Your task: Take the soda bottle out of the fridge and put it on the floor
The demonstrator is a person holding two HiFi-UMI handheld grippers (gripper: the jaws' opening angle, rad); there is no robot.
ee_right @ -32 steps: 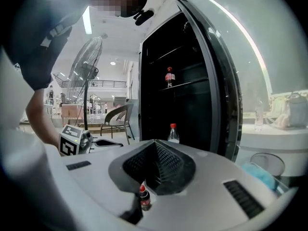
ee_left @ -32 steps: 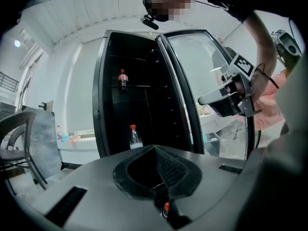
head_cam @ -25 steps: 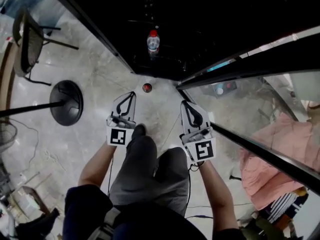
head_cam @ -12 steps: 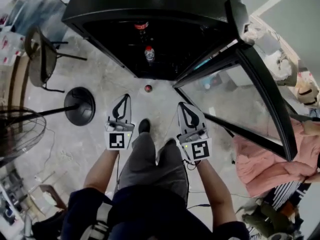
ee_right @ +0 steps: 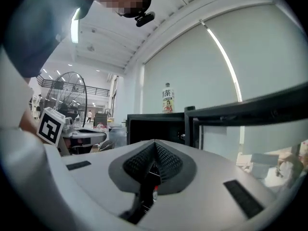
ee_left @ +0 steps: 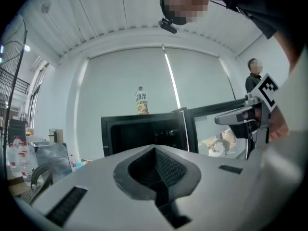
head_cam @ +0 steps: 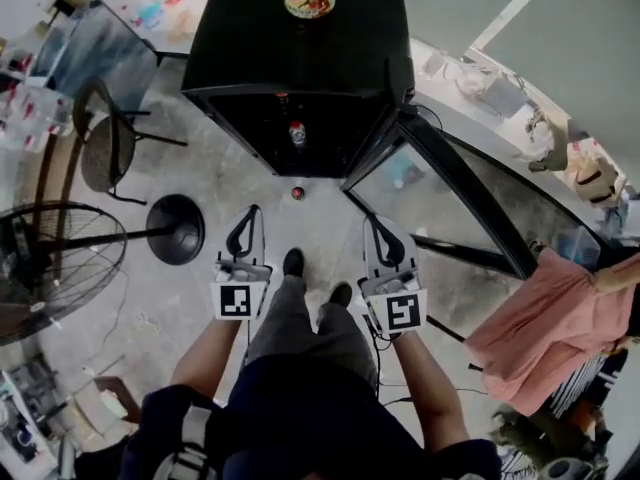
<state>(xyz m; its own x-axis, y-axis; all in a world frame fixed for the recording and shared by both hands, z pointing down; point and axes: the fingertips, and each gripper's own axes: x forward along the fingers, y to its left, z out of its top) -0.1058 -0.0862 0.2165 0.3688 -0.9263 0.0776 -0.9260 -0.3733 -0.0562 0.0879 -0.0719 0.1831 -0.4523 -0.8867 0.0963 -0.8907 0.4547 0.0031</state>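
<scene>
1. Red-capped and seen from above, the soda bottle (head_cam: 297, 193) is found upright on the floor (head_cam: 200, 298). It is ahead of both grippers, nearer the left gripper (head_cam: 251, 212) than the right gripper (head_cam: 373, 220), and is touched by neither.
2. Beyond the tips, it is set just before the open front of the black fridge (head_cam: 240, 58).
3. Both pairs of jaws are pressed together, and nothing is held in them.
4. Both grippers are held level and roughly parallel, pointed at the fridge, with the forearms stretched out on either side of the person's legs.
5. The glass door (head_cam: 450, 198) is swung open ahead of the right gripper, on its outer side. A black round base (head_cam: 176, 230) is seen outside the left gripper. Bare floor is left between tips and bottle.
</scene>
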